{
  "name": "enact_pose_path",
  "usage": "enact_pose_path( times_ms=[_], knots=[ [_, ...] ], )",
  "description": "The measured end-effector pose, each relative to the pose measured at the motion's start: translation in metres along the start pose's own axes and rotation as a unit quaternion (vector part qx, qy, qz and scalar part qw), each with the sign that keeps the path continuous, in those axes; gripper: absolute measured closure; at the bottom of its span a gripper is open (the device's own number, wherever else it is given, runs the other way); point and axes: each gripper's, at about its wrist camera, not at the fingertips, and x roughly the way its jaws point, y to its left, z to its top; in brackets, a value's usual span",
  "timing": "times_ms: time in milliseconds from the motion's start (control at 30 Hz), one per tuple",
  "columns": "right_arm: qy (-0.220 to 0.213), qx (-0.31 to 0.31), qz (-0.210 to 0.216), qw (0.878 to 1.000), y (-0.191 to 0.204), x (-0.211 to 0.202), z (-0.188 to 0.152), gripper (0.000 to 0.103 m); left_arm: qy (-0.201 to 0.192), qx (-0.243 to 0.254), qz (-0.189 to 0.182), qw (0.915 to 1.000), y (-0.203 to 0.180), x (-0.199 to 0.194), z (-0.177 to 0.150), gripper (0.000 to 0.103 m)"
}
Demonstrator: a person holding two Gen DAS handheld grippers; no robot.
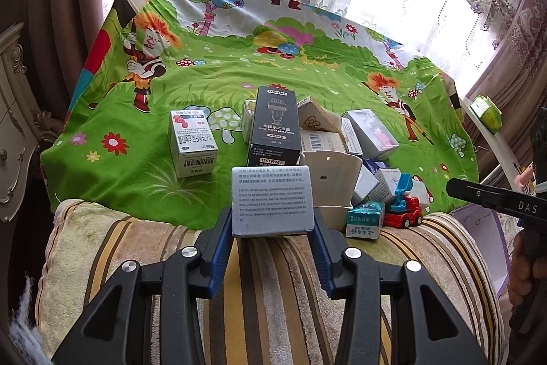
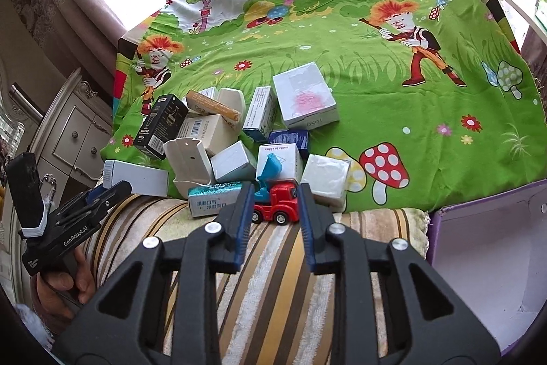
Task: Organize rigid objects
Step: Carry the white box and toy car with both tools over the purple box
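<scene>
The left gripper (image 1: 272,224) is clamped on a pale grey printed cardboard box (image 1: 272,200), upright, printed face toward the camera, long axis vertical, above the striped plush cushion (image 1: 273,279). The right gripper (image 2: 275,211) stands apart, empty; a red plastic toy truck (image 2: 278,202) sits at its 12 o'clock, lying crosswise, cab toward 3 o'clock.

Red toy truck (image 2: 278,199), striped cushion (image 2: 273,262)
</scene>
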Motion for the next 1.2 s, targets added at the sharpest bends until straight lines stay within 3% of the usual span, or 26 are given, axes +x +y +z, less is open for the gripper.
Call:
enact_pose_path(
  times_ms=[300,400,500,933,1200],
  knots=[
    [0.042,-0.021,-0.029,0.998,0.013,0.056,0.018,0.056,0.003,-0.01,-0.01,0.9999,0.005,0.002,-0.001,0.059],
    [0.049,-0.028,-0.031,0.998,0.012,0.063,0.018,0.064,0.005,-0.01,-0.011,0.9999,0.004,0.003,-0.001,0.059],
    [0.055,-0.03,-0.035,0.997,0.01,0.068,0.018,0.083,0.003,-0.009,-0.012,0.9999,0.003,0.001,-0.001,0.059],
    [-0.009,-0.003,-0.021,1.0,-0.007,0.009,0.005,0.087,-0.009,0.009,-0.019,0.9997,-0.009,-0.009,0.0,0.059],
    [-0.046,0.019,-0.035,0.998,-0.032,-0.034,-0.006,0.087,-0.013,0.022,-0.038,0.9989,-0.027,-0.017,0.0,0.06]
  ],
)
